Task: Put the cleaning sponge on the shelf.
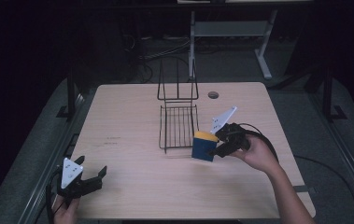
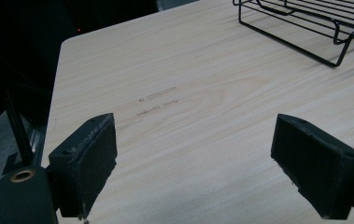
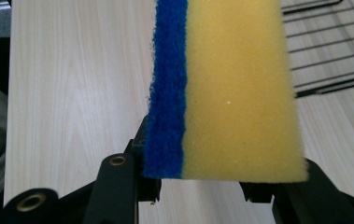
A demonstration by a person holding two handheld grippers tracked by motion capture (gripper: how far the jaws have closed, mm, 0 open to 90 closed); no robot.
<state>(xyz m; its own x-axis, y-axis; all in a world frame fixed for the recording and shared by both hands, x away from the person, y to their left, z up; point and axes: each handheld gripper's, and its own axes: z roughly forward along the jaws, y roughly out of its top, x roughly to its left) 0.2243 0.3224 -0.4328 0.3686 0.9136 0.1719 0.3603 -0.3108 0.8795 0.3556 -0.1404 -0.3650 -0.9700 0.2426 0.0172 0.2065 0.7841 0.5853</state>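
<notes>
Currently, all positions taken relative to the wire rack.
Left gripper (image 1: 92, 178): nearest the person, at the table's near-left corner, well apart from the wire rack (image 1: 178, 126); jaws spread wide with bare wood between them, holding nothing. Hand (image 1: 65, 210) partly cut off by the bottom edge of the high view.
Table (image 1: 132, 186): light wood, faint scuff marks on it between the left gripper and the rack.
Right gripper (image 1: 215, 148): just beside the rack's near-right corner; jaws clamped on the sponge, one on the blue side, one on the yellow side.
Sponge (image 3: 230, 88): yellow foam with a blue scouring layer, gripped near one end and standing on edge; its far end sits close to the rack's near rim.
Rack: black wire, flat grid lying on the table with an upright frame at its far end; nothing in it.
Risk 1: soft foam may squash and tilt or slip in the jaws if the grip is shallow.
Risk 2: the light rack may slide or tip if the sponge's edge catches a wire.
Hard to tell: whether the sponge's lower edge touches the table or hovers; grip depth is hidden behind the foam.
Beyond the table: dim floor, cables, a desk frame; details too dark to make out.
</notes>
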